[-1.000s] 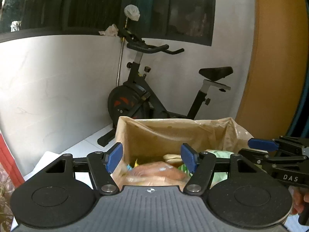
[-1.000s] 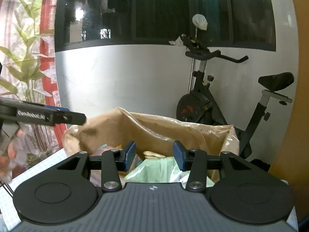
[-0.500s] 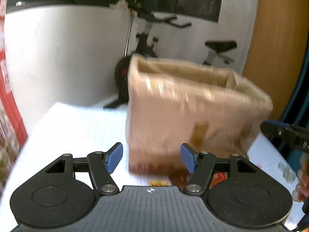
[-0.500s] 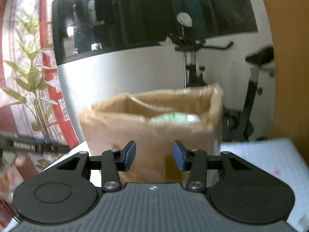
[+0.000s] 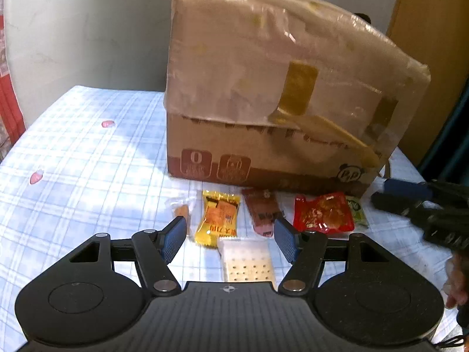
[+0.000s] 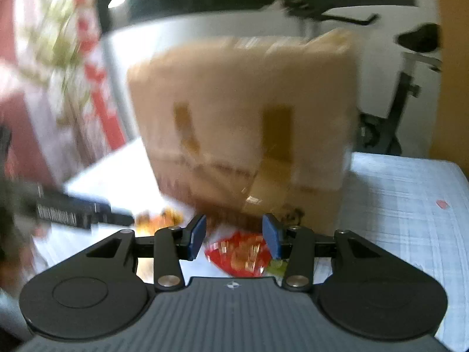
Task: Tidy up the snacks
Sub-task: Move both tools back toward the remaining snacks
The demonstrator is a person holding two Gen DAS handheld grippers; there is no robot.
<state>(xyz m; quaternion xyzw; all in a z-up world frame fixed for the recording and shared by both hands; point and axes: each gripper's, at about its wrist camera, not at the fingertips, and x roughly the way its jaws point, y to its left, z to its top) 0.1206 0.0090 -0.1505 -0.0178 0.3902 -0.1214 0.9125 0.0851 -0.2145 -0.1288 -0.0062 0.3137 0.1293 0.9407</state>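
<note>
We see the tape-patched brown cardboard box (image 5: pixel 281 94) on the blue checked tablecloth (image 5: pixel 82 158); our left gripper (image 5: pixel 230 239) and right gripper (image 6: pixel 234 236) hover with jaws apart, empty, above the small wrapped snack packets (image 5: pixel 218 217).

Matt brown cardboard box (image 5: pixel 263 94) under glossy, probably plastic, wrap; shiny foil-like snack packets (image 5: pixel 322 214); checked tablecloth (image 5: pixel 88 161).
</note>
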